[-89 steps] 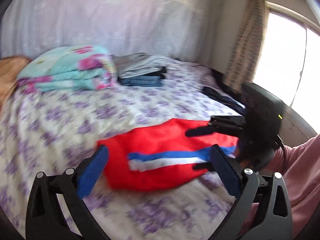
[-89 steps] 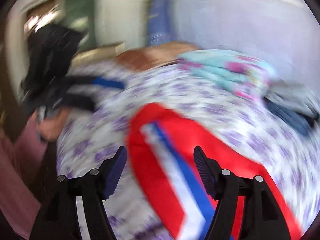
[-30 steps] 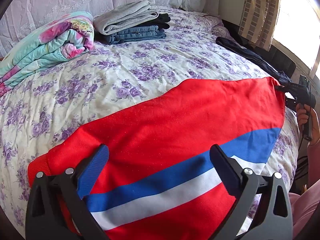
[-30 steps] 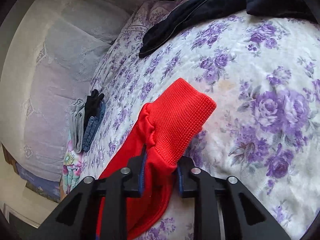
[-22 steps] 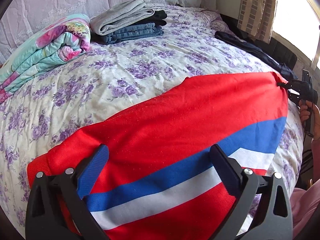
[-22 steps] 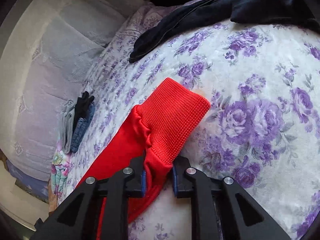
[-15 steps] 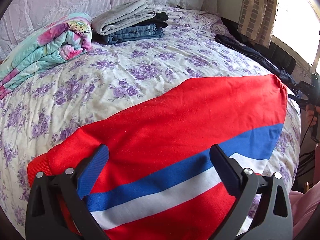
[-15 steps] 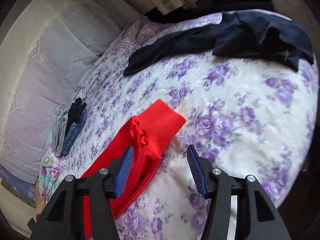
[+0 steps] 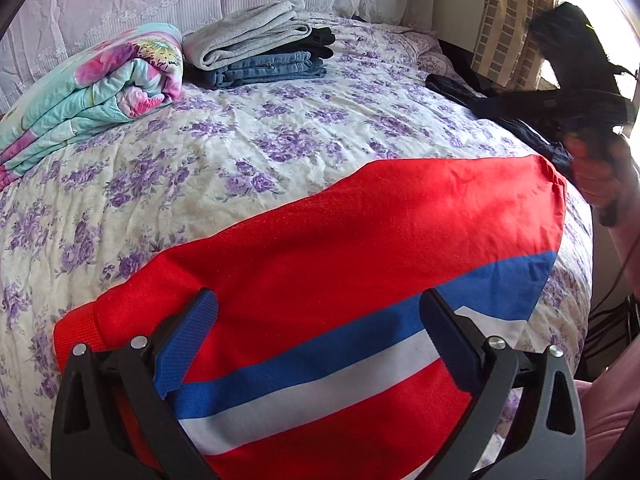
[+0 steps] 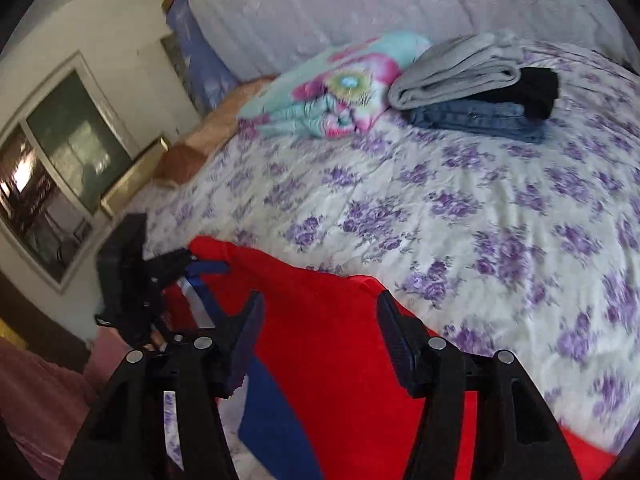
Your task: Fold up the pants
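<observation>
Both the left gripper (image 9: 316, 332) and right gripper (image 10: 320, 332) hover released above the red pants (image 9: 360, 240); a shallow pinch near the pants' cuff could snag bedsheet (image 9: 280, 128).

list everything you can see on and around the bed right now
red pants: one, red with blue and white stripes, spread flat on the near part of the bed
bedspread: one, cream with purple flowers, covers the bed
quilt: one, turquoise and pink, folded at the far left
folded clothes: one stack, grey, denim blue and black, beside the quilt
dark garment: one, near the right edge
curtain: one, beige check, far right
left gripper: open, over the pants
right gripper: open, over the pants
</observation>
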Available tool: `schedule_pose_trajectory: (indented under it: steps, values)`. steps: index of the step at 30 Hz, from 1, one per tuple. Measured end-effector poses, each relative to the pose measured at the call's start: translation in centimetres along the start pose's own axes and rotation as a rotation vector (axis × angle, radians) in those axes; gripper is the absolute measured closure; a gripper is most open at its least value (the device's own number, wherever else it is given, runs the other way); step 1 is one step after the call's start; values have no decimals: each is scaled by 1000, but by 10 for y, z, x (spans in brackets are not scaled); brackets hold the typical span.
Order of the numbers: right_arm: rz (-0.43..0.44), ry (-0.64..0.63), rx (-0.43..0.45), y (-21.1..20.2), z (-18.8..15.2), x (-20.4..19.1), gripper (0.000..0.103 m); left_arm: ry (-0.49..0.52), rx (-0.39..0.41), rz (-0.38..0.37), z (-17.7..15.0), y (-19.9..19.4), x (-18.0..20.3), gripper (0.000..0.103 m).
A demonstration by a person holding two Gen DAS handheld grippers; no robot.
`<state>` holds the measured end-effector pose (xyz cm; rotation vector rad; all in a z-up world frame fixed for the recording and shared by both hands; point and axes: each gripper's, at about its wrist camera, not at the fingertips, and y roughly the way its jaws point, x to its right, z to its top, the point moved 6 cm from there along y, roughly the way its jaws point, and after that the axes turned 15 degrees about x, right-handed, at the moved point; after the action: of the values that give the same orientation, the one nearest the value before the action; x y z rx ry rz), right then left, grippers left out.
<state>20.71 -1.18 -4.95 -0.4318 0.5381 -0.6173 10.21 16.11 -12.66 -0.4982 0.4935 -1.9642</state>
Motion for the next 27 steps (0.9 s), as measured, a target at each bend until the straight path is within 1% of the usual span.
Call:
schedule_pose_trajectory:
  steps: [2, 3, 4, 5, 7, 8, 9, 10, 11, 13, 14, 15, 16, 18, 19, 22, 24, 26, 27]
  values:
    - [18, -21, -106, 29, -9, 2, 44, 3, -1, -1, 0, 0, 1, 4]
    - [24, -18, -182, 47, -14, 8, 44, 4, -2, -2, -1, 0, 1, 4]
    - [47, -6, -239, 54, -25, 10, 44, 5, -3, -4, -1, 0, 1, 4]
    - [84, 9, -291, 57, -34, 9, 44, 6, -3, -5, -1, 0, 1, 4]
    - [198, 46, -395, 67, -46, 2, 40, 7, -5, -9, -1, 1, 1, 4]
    - [240, 49, -420, 67, -48, -2, 39, 8, -5, -12, -1, 1, 1, 4]
    - [285, 53, -432, 66, -50, -6, 39, 8, -6, -15, -1, 1, 1, 4]
    - [326, 61, -446, 65, -51, -10, 37, 9, -6, -16, -1, 1, 1, 4]
    - [336, 57, -452, 66, -52, -11, 36, 10, -6, -18, -1, 2, 0, 4]
    - [300, 38, -454, 72, -51, -7, 36, 12, -6, -19, -1, 2, 1, 4]
    - [296, 44, -448, 76, -49, -3, 36, 13, -6, -20, -1, 2, 1, 4]
    - [319, 66, -447, 78, -48, -2, 36, 13, -6, -20, -1, 2, 1, 4]
    - [360, 101, -454, 80, -48, -1, 36, 14, -5, -20, -1, 2, 1, 4]
    - [427, 169, -498, 85, -52, 0, 34, 16, -5, -20, -1, 2, 1, 4]
    - [443, 205, -497, 85, -51, 3, 34, 16, -5, -19, -1, 2, 1, 4]
    - [531, 441, -474, 85, -46, 22, 34, 15, -5, -18, -1, 3, 1, 4]
    - [515, 565, -464, 88, -47, 39, 36, 16, -5, -18, -1, 3, 1, 4]
    - [517, 677, -458, 90, -51, 50, 44, 15, -5, -17, -1, 2, 1, 4]
    - [510, 719, -452, 89, -53, 54, 45, 16, -5, -17, -1, 3, 1, 4]
